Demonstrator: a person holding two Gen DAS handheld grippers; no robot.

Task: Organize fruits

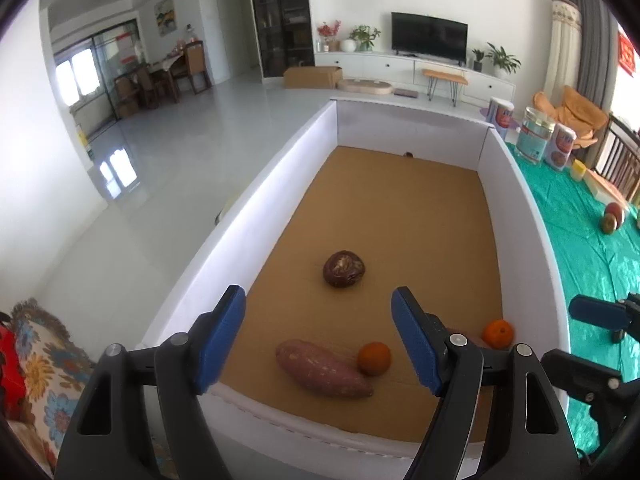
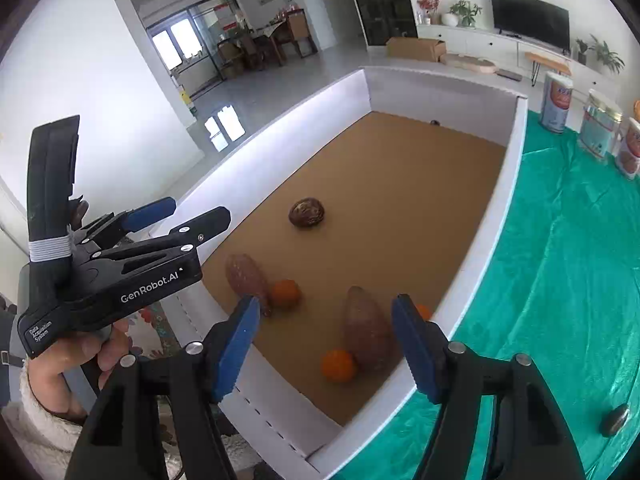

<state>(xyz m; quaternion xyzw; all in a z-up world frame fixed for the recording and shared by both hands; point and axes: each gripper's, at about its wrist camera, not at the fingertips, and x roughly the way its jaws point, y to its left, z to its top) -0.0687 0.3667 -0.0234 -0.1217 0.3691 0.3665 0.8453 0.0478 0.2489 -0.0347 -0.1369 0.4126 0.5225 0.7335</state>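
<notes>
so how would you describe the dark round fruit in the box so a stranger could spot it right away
Find the big white-walled box with the brown cardboard floor, beside the green cloth. The dark round fruit lies alone near the middle of that floor. It is the only maroon, wrinkled ball there; the others are oranges and long sweet potatoes nearer the front wall.

Two black grippers are seen: the left gripper (image 1: 318, 336) and right gripper (image 2: 326, 344), with blue ridged pads, silver screws, "GenRobot.AI" lettering. A fluffy white sleeve (image 2: 40, 428) is worn.
</notes>
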